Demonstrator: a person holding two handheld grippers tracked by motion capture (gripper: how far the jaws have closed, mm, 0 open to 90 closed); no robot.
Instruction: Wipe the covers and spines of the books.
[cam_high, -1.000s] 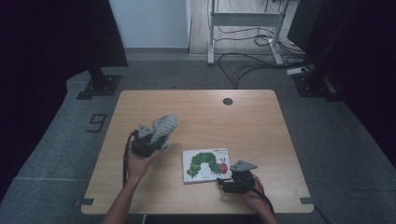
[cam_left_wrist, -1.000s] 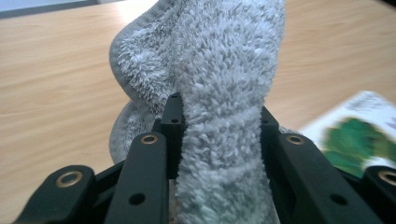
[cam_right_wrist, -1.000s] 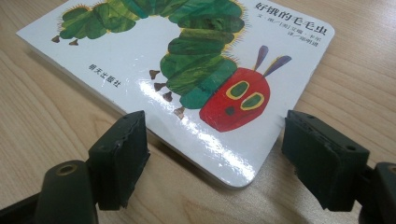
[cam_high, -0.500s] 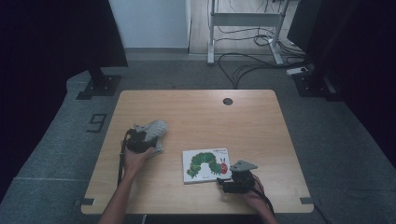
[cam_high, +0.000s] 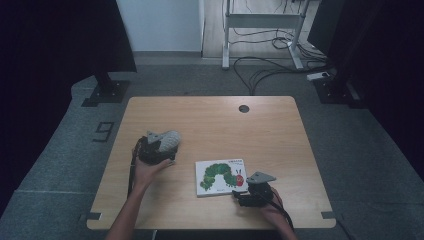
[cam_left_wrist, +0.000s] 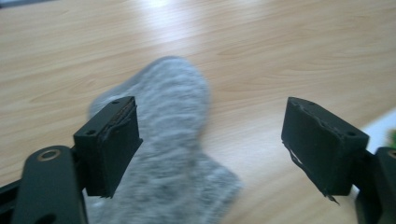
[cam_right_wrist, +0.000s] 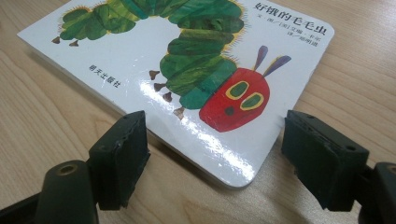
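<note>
A grey sock (cam_high: 168, 139) lies on the wooden table (cam_high: 225, 125) at the left. My left gripper (cam_high: 161, 146) sits right behind it. In the left gripper view the sock (cam_left_wrist: 168, 140) lies slack on the wood between the jaws and partly under the left one. The left gripper (cam_left_wrist: 210, 149) has just been opening and its pads stand clear of the sock. A white picture book with a green caterpillar (cam_high: 220, 176) lies flat near the front. My right gripper (cam_right_wrist: 215, 154) is open, its jaws straddling the book's (cam_right_wrist: 187, 70) near corner without touching it; in the high view the right gripper (cam_high: 239, 197) is low at the front right.
A round cable hole (cam_high: 244, 108) sits at the table's back edge. On the grey floor behind stand a metal desk frame (cam_high: 260, 20) and loose cables (cam_high: 270, 70). Dark curtains hang at both sides.
The left hand has brought the sock down from above the table onto the wood, and its jaws have opened and let it go. The right gripper and the book have not moved.
</note>
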